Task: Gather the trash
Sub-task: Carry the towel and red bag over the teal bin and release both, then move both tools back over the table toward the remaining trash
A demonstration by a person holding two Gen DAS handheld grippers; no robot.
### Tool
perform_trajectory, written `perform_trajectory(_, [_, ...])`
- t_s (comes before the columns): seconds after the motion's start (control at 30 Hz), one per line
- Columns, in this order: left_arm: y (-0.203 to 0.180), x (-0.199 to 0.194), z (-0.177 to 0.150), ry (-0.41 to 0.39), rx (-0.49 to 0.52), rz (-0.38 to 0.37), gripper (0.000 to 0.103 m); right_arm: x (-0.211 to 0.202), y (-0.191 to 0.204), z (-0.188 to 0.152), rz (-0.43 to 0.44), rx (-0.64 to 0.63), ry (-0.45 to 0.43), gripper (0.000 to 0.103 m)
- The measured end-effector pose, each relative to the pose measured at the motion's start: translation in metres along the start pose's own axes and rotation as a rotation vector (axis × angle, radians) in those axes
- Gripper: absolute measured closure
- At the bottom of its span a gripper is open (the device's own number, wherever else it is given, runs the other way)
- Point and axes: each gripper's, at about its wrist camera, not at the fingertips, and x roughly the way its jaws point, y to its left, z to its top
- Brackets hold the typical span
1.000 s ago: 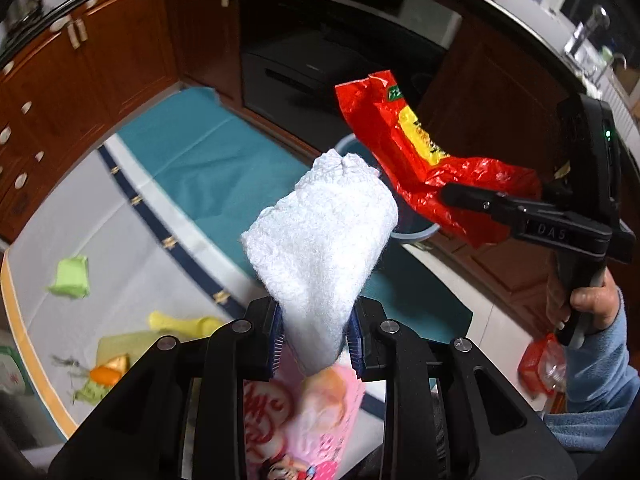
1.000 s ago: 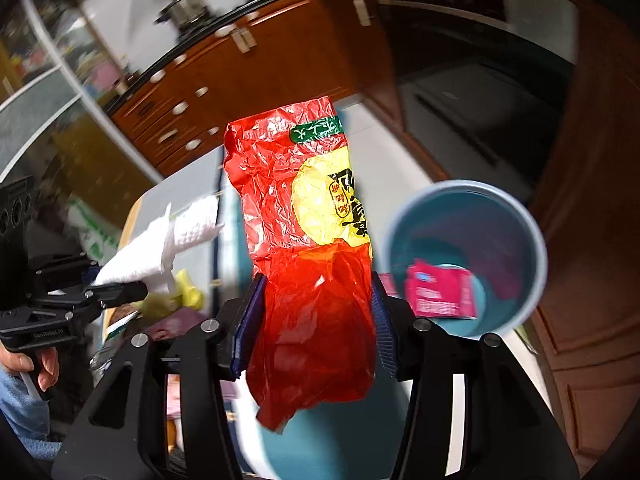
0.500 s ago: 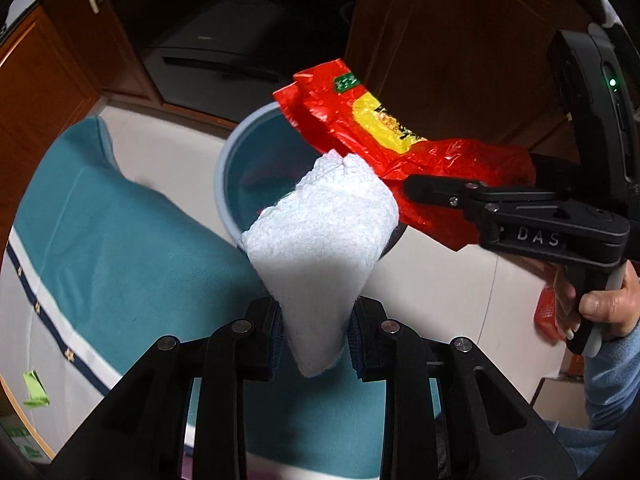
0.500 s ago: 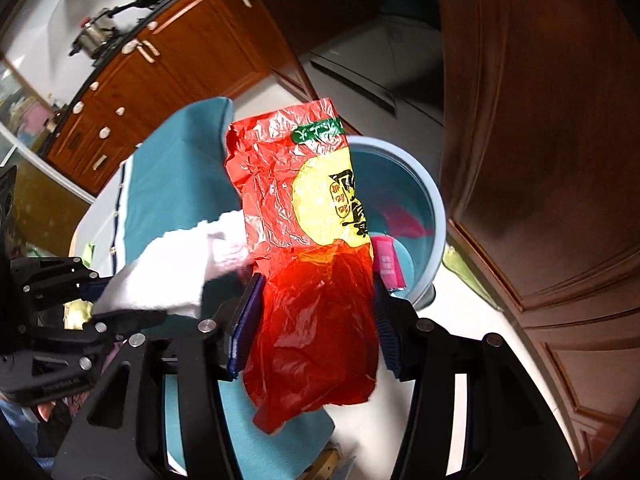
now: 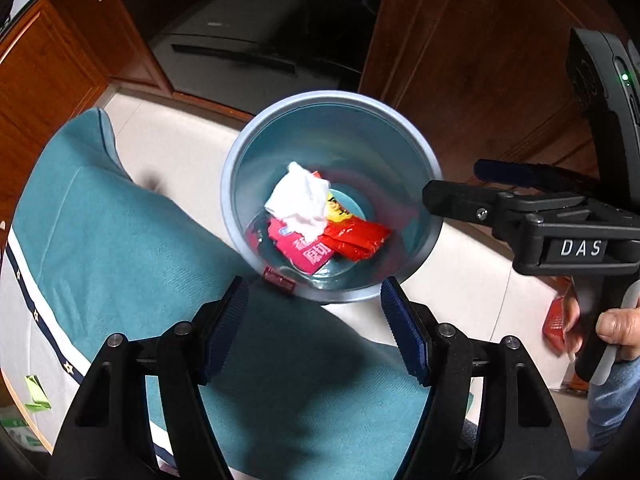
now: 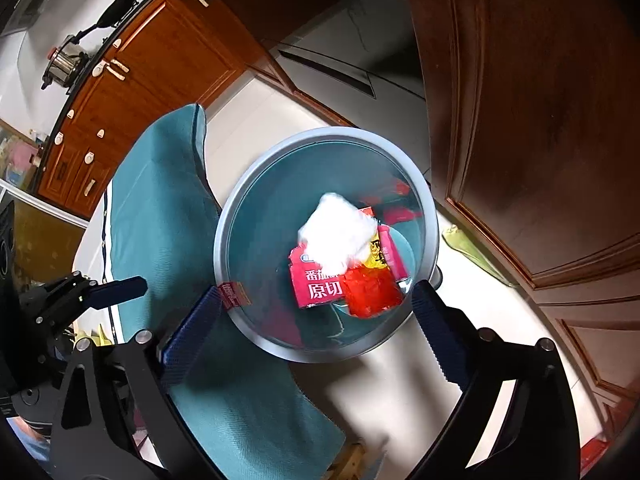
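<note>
A grey-blue trash bin (image 5: 240,148) stands on the floor below both grippers; it also shows in the right wrist view (image 6: 240,200). Inside lie a white paper towel (image 5: 298,200) (image 6: 338,234), a red and yellow snack wrapper (image 5: 356,236) (image 6: 370,288) and a pink packet (image 5: 308,254) (image 6: 316,284). My left gripper (image 5: 314,314) is open and empty above the bin's near rim. My right gripper (image 6: 312,314) is open and empty over the bin; it shows from the side in the left wrist view (image 5: 452,184).
A table edge with a teal and white cloth (image 5: 120,264) (image 6: 160,208) lies left of the bin. Dark wooden cabinet doors (image 5: 460,60) and an oven front (image 5: 240,52) stand behind it. A green paper scrap (image 5: 36,392) lies on the cloth. A green scrap (image 6: 468,244) lies on the floor.
Both grippers opened. The white paper towel and the red snack wrapper dropped into the bin.
</note>
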Motion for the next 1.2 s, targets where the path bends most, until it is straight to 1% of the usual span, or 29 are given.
perform_trajectory(0.07, [0.001,-0.003,-0.007,0.003,0.000,0.004,0.033,-0.001,0.003,-0.002,-0.004,-0.008,0.006,0.011])
perform_trajectory(0.23, [0.007,-0.007,-0.012,-0.001,-0.001,0.017,0.033,-0.003,0.015,-0.005,-0.010,-0.029,0.021,0.011])
perform_trajectory(0.43, [0.012,-0.036,-0.036,-0.046,-0.042,0.009,0.033,-0.018,0.035,-0.013,-0.006,-0.052,0.016,0.011])
perform_trajectory(0.57, [0.021,-0.059,-0.060,-0.078,-0.052,0.025,0.033,-0.032,0.061,-0.023,0.001,-0.105,0.007,0.011])
perform_trajectory(0.67, [0.036,-0.079,-0.085,-0.099,-0.070,0.051,0.032,-0.040,0.083,-0.033,0.016,-0.144,0.006,0.011])
perform_trajectory(0.73, [0.049,-0.093,-0.104,-0.114,-0.087,0.073,0.028,-0.044,0.098,-0.040,0.026,-0.170,0.005,0.011])
perform_trajectory(0.8, [0.064,-0.109,-0.126,-0.139,-0.108,0.109,0.009,-0.049,0.118,-0.048,0.034,-0.206,0.004,0.007])
perform_trajectory(0.87, [0.078,-0.123,-0.147,-0.173,-0.129,0.147,0.004,-0.052,0.139,-0.057,0.044,-0.244,0.006,0.007])
perform_trajectory(1.03, [0.119,-0.162,-0.206,-0.235,-0.225,0.194,0.004,-0.053,0.196,-0.082,0.060,-0.354,0.034,0.007])
perform_trajectory(1.17, [0.150,-0.187,-0.258,-0.275,-0.300,0.236,0.004,-0.049,0.249,-0.107,0.077,-0.467,0.073,0.007])
perform_trajectory(1.2, [0.159,-0.192,-0.277,-0.285,-0.327,0.251,0.004,-0.048,0.264,-0.115,0.080,-0.498,0.085,0.007])
